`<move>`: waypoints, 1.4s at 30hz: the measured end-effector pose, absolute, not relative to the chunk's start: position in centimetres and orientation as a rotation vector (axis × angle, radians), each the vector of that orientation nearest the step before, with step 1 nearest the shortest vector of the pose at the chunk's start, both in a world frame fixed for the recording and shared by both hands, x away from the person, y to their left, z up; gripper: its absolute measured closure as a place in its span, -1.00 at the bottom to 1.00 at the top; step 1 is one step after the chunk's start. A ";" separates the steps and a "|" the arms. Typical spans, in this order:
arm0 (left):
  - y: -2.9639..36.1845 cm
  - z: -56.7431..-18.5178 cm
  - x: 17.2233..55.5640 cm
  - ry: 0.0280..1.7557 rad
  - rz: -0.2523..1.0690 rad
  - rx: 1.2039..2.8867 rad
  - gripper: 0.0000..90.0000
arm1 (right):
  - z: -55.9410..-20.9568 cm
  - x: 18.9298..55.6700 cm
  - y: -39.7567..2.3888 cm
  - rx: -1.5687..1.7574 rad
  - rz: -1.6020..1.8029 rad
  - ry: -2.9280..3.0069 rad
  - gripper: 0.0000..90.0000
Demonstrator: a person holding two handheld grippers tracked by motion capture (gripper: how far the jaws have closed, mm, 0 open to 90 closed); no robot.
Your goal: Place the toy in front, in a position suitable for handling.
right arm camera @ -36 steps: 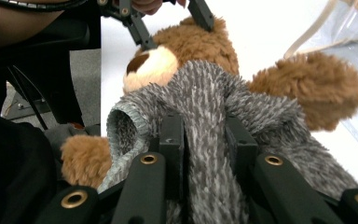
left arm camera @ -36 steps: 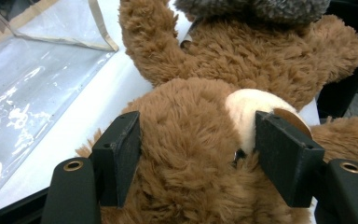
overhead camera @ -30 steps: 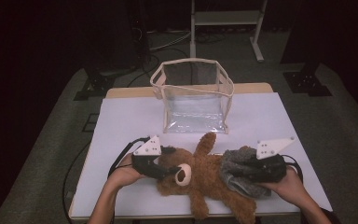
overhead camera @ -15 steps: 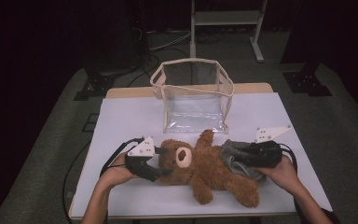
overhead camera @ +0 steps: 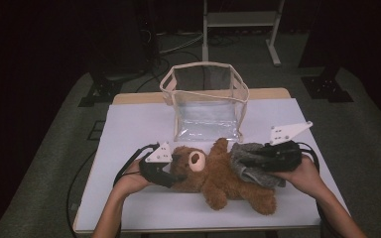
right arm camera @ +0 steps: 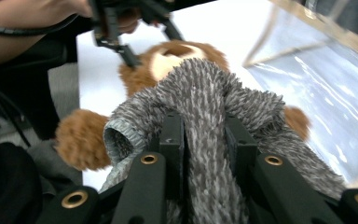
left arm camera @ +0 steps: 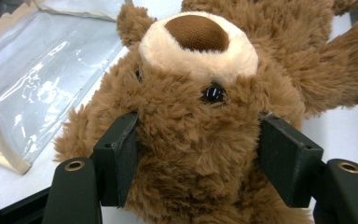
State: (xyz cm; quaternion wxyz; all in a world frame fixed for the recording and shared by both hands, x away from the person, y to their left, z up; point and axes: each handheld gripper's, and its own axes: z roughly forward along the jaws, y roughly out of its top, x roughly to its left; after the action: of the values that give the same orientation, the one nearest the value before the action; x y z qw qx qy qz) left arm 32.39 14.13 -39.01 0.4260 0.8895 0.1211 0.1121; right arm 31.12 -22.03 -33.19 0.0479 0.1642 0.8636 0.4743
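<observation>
White sheet covers the table point(overhead camera: 129, 129), grey carpet around; left gripper point(left arm camera: 198, 158) clamps the teddy bear's head point(left arm camera: 191, 107), right gripper point(right arm camera: 205, 140) pinches the grey sweater point(right arm camera: 205, 98) at centre frame.

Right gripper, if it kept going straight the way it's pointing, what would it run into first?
Probably the teddy bear: the right gripper, shut on the grey knit garment, points at the bear's head, with the left gripper beyond. Depth is uncertain.

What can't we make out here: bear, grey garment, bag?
- Teddy bear: back of its head, hidden between the left gripper jaws in the left gripper view.
- Grey knit garment: full shape unclear; bunched in the right gripper, lower part cut off by the frame's bottom edge.
- Clear bag: contents unclear in the high view; glare on plastic.
</observation>
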 end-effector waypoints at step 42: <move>14.3 -39.1 32.6 0.332 0.248 2.211 -0.20 | -35.9 29.7 -14.0 0.168 1.147 2.876 0.63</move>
State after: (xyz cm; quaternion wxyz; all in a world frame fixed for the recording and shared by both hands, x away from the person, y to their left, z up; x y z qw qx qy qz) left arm 32.59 14.28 -39.12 0.4315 0.8866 0.1333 0.0996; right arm 29.69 -14.00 -35.87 0.0204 0.0541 0.9273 0.3699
